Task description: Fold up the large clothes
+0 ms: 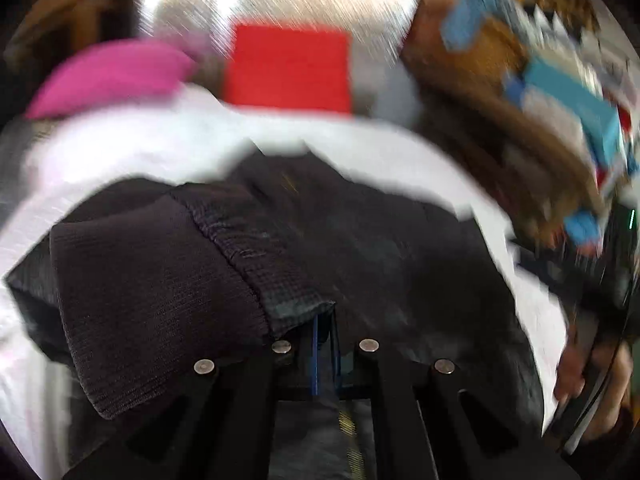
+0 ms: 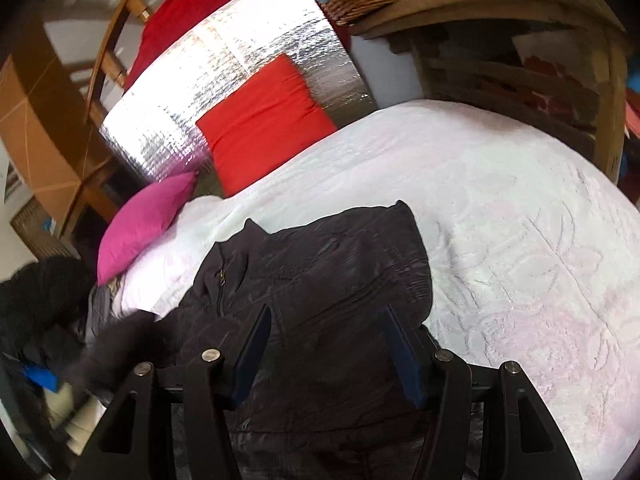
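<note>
2 claws: left claw (image 1: 325, 344) clamped on dark jacket (image 2: 320, 272) fabric, ribbed cuff (image 1: 152, 300) draped at its left. Right claw (image 2: 326, 344) spread wide, directly above jacket on white bed (image 2: 500, 208).

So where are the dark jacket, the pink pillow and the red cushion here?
jacket (image 2: 320, 264): right wrist view, on its quilted body.
pink pillow (image 2: 144, 220): right wrist view, on its middle.
red cushion (image 2: 264, 120): right wrist view, on its face.
</note>
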{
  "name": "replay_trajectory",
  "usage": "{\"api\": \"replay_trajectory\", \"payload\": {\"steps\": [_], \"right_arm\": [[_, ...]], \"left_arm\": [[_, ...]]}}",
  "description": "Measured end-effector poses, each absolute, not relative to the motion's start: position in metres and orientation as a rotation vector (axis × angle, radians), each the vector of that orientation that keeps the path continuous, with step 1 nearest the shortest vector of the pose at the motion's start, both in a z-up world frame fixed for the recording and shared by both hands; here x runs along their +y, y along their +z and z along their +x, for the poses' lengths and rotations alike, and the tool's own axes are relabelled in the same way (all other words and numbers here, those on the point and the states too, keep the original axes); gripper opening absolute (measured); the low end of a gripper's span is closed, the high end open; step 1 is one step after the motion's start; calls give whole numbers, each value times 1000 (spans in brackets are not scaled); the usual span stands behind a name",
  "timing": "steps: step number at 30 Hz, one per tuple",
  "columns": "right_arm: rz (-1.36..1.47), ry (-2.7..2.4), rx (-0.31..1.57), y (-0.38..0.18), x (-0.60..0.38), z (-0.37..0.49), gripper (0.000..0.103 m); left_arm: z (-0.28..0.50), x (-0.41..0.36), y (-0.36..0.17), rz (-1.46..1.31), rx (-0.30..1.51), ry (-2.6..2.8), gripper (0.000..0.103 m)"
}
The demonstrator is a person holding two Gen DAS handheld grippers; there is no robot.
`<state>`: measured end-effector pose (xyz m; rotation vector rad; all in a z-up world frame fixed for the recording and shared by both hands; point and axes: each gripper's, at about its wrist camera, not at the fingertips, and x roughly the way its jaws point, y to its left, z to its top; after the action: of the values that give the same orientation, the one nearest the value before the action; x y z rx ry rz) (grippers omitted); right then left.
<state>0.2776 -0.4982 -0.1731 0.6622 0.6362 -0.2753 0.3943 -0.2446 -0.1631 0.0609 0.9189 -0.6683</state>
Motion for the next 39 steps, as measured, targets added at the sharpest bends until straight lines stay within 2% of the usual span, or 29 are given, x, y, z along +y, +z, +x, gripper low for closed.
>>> {"api": "replay_trajectory", "payload": {"steps": [2,4,5,7,9,11,13,16,19,21,23,27,34,39], "right_arm": [[684,-270,644,-175,-503,278,62],[703,-259,655,-178,-507,279,62],[712,-250,661,-178,-508,280,62],[724,-231,672,-179,-507,283,63],[723,-206,679,-180,-502,285,66],[717,-171,684,-180,-495,289,66],[704,-116,699,-180,-483,294,66],[698,-30,719,-181,-464,302,71],[657,56,730,-179,-435,310,74],[592,112,742,-177,-410,315,85],[511,166,769,-176,-382,323,85],[543,301,884,-192,-344,345,85],[349,255,786,-170,-313,339,85],[135,276,767,-172,-268,332,85]], "left_arm": [[389,-262,-182,112,1039,-708,17],[381,-265,-188,127,1098,-722,39],[377,-259,-184,124,1096,-730,46],[370,-240,-167,94,1064,-752,49],[360,-215,-143,52,987,-757,56],[358,-173,-116,-18,874,-720,72],[370,-135,-100,-88,790,-647,75],[396,-84,-98,-173,747,-476,76],[426,-42,-124,-277,804,-283,74],[442,-31,-143,-351,872,-242,73],[455,-27,-155,-370,916,-194,62],[469,-30,-168,-304,941,-115,49],[484,-45,-195,-156,1045,-79,48],[486,-33,-201,-204,1079,-69,48]]}}
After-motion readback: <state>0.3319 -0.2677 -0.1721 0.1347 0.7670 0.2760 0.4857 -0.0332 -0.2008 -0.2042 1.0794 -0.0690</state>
